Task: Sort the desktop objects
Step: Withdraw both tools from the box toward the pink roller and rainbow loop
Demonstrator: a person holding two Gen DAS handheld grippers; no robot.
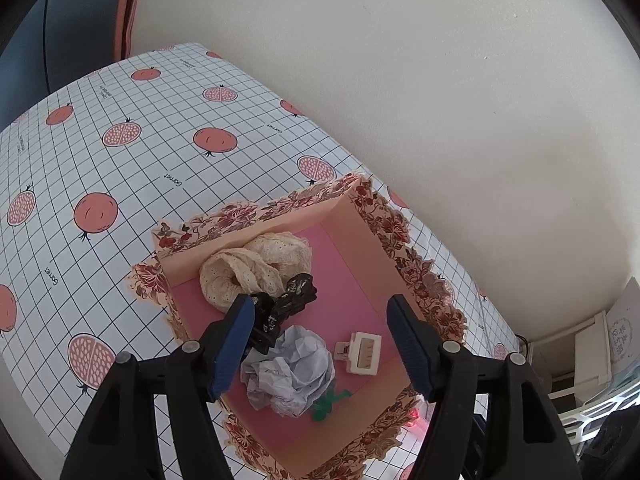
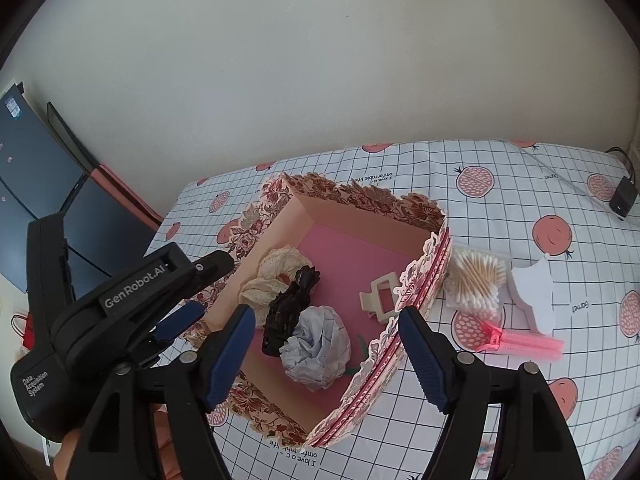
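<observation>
A floral pink box (image 1: 280,216) (image 2: 424,280) stands on the table. Inside lie a cream lace scrunchie (image 1: 252,268) (image 2: 276,276), a black scrunchie (image 1: 292,300) (image 2: 290,304), a crumpled paper ball (image 1: 292,376) (image 2: 320,348), a cream hair claw (image 1: 362,352) (image 2: 380,296) and a green item (image 1: 328,404). My left gripper (image 1: 320,316) is open and empty above the box; its body (image 2: 120,304) shows in the right wrist view. My right gripper (image 2: 326,326) is open and empty over the box's near side.
Right of the box lie a case of cotton swabs (image 2: 478,280), a white notepad (image 2: 534,296) and a pink clip (image 2: 520,342). A black adapter with cable (image 2: 622,198) sits at the far right. The wall is just behind the pomegranate-print tablecloth (image 1: 120,168).
</observation>
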